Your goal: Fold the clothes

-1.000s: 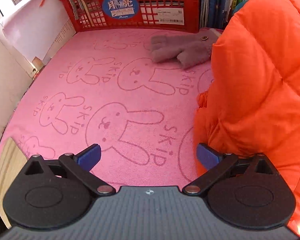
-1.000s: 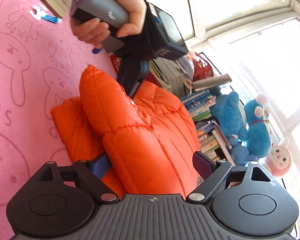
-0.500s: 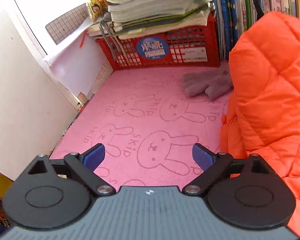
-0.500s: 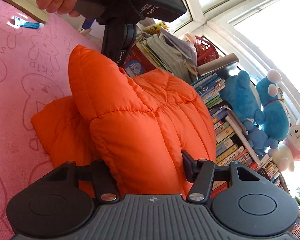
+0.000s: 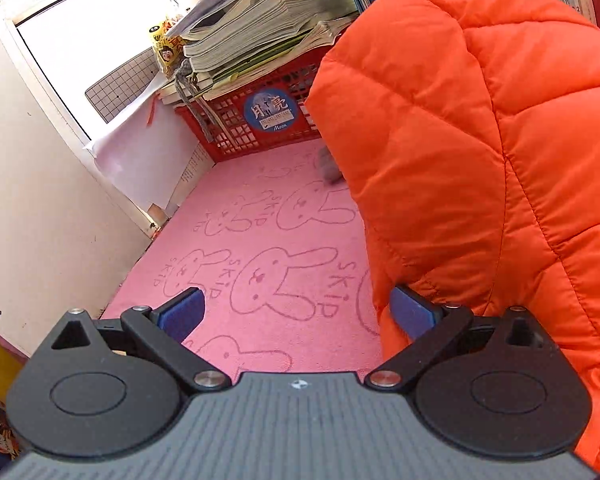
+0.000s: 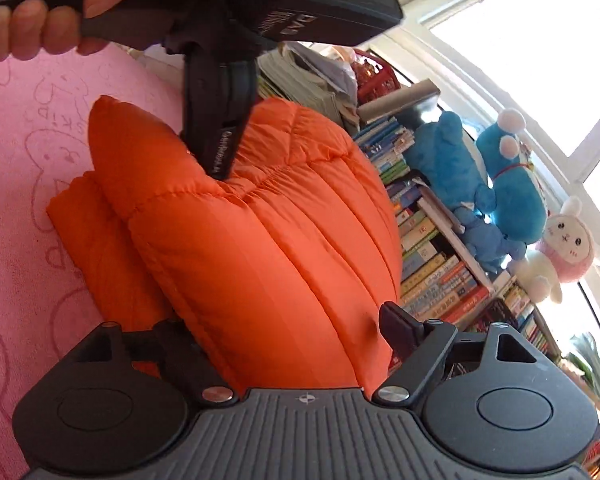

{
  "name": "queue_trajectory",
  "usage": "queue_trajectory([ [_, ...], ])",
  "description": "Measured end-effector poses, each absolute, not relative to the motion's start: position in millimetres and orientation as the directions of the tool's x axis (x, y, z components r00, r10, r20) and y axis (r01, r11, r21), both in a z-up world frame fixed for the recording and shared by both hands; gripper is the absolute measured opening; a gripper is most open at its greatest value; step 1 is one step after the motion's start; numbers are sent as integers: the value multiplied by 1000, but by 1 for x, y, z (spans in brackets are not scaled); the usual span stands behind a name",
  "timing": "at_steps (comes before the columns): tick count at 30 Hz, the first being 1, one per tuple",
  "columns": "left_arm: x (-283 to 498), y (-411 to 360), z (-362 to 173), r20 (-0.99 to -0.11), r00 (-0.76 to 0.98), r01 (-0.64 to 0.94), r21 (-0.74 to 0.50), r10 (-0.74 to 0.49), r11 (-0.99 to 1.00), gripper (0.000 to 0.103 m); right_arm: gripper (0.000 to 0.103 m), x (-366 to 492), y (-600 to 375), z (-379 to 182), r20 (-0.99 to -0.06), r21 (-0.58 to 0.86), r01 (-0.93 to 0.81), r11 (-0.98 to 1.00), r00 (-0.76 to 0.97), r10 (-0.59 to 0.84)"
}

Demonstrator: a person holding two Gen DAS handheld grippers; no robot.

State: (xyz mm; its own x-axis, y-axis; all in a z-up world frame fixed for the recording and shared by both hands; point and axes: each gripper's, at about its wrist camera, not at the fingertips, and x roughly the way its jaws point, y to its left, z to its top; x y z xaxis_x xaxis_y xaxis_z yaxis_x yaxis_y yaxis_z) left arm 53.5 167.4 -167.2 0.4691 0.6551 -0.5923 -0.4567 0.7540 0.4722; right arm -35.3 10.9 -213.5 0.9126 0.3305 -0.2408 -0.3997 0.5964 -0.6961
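Right wrist view: your right gripper, just reopened, straddles the jacket at lower centre unclamped; left gripper gapes empty, so regrip deeper first.

The left wrist view looks down along its claw over the pink mat, close beside the orange jacket. The right wrist view faces the jacket nearly level, toward bookshelves. Both share jacket and mat.
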Motion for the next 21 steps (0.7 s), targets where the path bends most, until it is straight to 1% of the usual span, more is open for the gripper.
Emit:
queue_trajectory([
  [3,55,168,-177,-596,462,-439,490,657,753,101,90,-21,-14,-203,-313,-559,-386,734,918,244],
  [5,56,168,-181,-601,458,-436,490,655,755,101,95,-10,-27,-197,-354,-462,-362,810,912,206],
  [6,56,167,-183,-603,456,-438,488,655,755,101,95,-2,-32,-195,-381,-402,-353,845,903,196],
  [8,57,168,-187,-610,450,-446,480,653,755,101,95,16,-40,-193,-447,-262,-342,902,872,201],
  [10,58,170,-189,-621,440,-457,467,649,757,102,91,38,-45,-195,-517,-102,-336,936,822,239],
  [11,58,171,-190,-626,435,-463,461,647,757,103,83,48,-45,-197,-550,-12,-336,942,789,275],
  [12,59,171,-190,-628,431,-464,462,648,756,103,68,58,-45,-198,-577,74,-337,939,753,316],
  [13,60,171,-191,-630,428,-462,465,649,756,103,58,67,-46,-198,-599,157,-333,930,716,358],
  [14,61,172,-191,-633,424,-458,468,648,756,103,36,71,-42,-196,-609,184,-334,924,699,375],
  [15,63,172,-191,-635,416,-456,473,651,754,103,24,74,-37,-192,-614,185,-340,922,692,378],
  [17,64,172,-190,-641,399,-458,479,655,749,103,22,66,-20,-174,-587,45,-369,928,742,323],
  [19,63,170,-188,-647,390,-451,486,655,749,103,20,50,-10,-159,-523,-96,-406,909,797,301],
  [21,62,166,-184,-654,389,-434,491,648,756,99,18,36,-5,-147,-485,-189,-427,884,824,294],
])
